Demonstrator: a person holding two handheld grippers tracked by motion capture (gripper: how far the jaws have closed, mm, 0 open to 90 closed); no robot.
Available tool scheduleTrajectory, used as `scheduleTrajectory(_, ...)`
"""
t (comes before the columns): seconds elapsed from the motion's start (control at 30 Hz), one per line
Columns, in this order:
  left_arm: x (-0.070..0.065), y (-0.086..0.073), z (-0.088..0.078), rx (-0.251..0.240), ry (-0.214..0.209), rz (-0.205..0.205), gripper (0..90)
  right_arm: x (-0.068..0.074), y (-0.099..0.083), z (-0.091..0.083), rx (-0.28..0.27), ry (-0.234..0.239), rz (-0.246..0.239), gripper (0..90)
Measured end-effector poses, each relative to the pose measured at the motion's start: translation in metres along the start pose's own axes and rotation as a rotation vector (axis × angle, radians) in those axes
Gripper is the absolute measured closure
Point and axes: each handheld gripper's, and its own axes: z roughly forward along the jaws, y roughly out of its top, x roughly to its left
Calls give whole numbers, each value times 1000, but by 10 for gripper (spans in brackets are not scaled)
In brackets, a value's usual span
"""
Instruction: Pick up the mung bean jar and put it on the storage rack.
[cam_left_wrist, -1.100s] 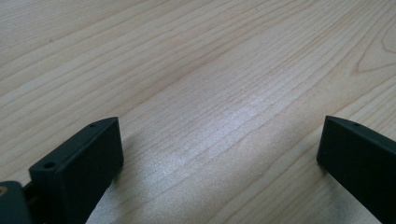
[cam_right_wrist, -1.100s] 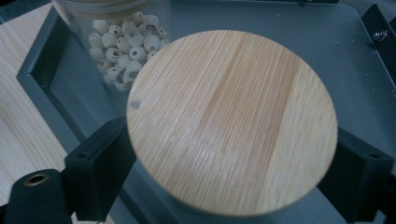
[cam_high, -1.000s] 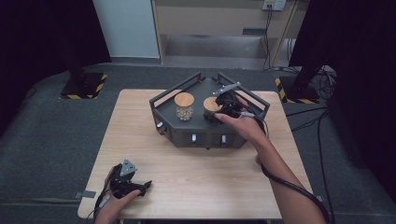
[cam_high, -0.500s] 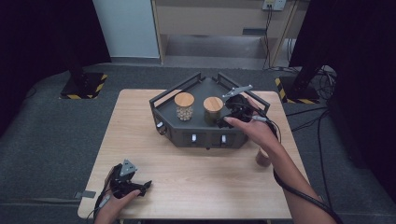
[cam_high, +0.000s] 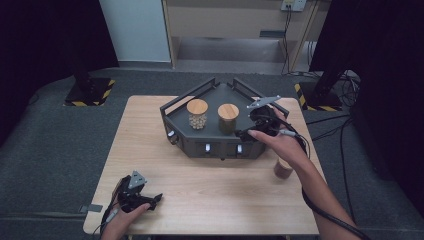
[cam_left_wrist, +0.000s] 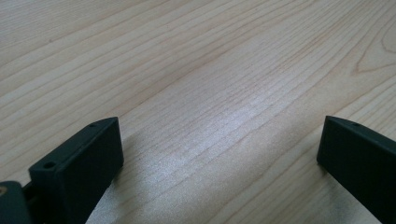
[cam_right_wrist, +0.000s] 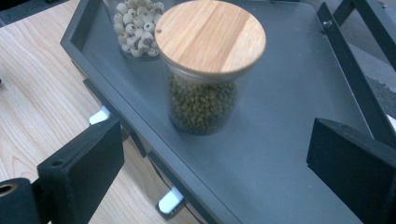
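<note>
I hold my right gripper (cam_high: 248, 131) just beside the green-bean jar (cam_right_wrist: 205, 70) standing in the dark tray (cam_high: 250, 100); its jaws have just been opening, empty. My left gripper (cam_high: 150, 199), spread, rests well short of the tray.

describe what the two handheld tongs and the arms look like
Both tongs are black. The left tongs carry a grey three-cornered plate on top; the right tongs have one too, plus a black cable trailing along the forearm. Up close, their fingers are flat, blocky black pads with small screw holes. The forearms are bare, with no sleeves visible.
</note>
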Motion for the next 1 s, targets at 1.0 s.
scheduleTrajectory(1.0, 1, 0, 1, -2, -4, 3, 0, -6, -59, -32, -18, -43, 60, 31)
